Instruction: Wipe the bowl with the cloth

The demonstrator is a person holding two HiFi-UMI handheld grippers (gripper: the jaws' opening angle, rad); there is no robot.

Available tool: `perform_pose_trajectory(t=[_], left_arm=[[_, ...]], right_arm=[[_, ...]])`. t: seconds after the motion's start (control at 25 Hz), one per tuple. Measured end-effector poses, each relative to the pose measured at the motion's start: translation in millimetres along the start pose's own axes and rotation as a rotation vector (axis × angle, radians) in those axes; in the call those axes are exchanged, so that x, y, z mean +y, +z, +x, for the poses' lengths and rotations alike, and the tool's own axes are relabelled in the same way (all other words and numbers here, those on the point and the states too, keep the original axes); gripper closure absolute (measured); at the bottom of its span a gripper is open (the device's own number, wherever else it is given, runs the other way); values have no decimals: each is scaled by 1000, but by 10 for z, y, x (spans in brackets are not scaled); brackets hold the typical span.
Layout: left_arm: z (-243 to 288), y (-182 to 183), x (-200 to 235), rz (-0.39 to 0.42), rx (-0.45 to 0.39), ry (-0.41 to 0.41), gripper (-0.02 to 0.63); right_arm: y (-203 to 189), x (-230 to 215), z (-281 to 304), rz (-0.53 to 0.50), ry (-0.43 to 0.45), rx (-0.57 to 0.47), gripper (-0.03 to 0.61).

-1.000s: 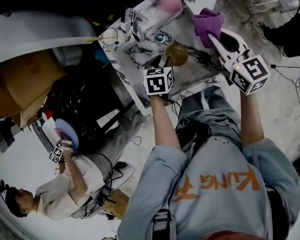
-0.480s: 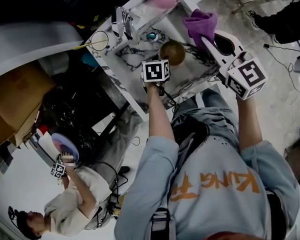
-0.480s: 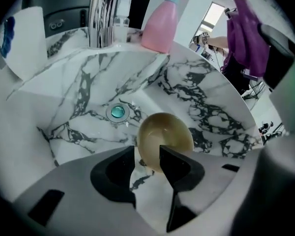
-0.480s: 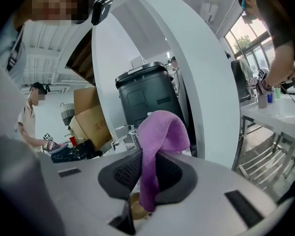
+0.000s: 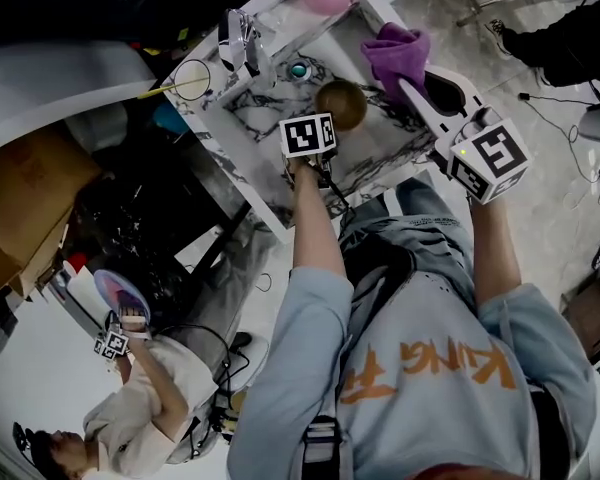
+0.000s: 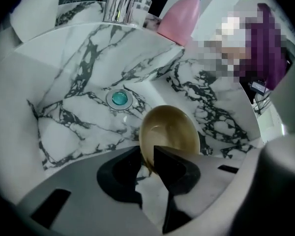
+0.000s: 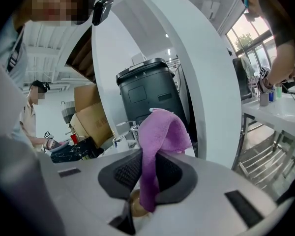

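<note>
Head view: we read orange "KUNG F" on a grey shirt (image 5: pixel 420 368); the bowl (image 5: pixel 342 105) tilts over the marble sink (image 5: pixel 260 118); left gripper view: the left gripper (image 6: pixel 148 156) is closing its jaws on the bowl's near rim, open basin beyond; right gripper view: the right gripper (image 7: pixel 146 181) clamps the purple cloth (image 7: pixel 162 129).

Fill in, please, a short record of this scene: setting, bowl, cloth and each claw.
Setting: marbled sink with teal drain plug, faucet and pink bottle at its back
Bowl: brown, in the sink's near part, opening tilted toward the left claw
Left claw: closing on the bowl's near rim, which sits inside it
Cloth: purple, pinched in the right claw and draped over its top
Right claw: shut on the cloth
Wiping: not yet begun; cloth is off the bowl
</note>
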State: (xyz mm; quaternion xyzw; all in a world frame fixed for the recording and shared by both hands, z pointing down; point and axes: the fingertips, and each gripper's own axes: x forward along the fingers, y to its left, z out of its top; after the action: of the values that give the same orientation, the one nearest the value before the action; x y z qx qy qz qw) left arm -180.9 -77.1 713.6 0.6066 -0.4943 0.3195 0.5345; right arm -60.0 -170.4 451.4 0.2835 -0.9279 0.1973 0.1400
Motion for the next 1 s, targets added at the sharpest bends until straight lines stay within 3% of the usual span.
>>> perform_pose_trajectory(t=[0.24,0.6,0.8,1.0], left_arm=[[-93,81,9,-114,-82,7,567],[-662,308,-23,-130,-272,86,583],[-1237,421,-111,-228,-486,66,583],[-1871,476,-316,-281,-726,-36,583]], right_arm=[[-23,40,-67,-7,24,8,503],[-4,88,-184,-12,86,-8,505],[111,118,-249,-36,140,-36,504],[228,224,-345,-71,203,-61,505]])
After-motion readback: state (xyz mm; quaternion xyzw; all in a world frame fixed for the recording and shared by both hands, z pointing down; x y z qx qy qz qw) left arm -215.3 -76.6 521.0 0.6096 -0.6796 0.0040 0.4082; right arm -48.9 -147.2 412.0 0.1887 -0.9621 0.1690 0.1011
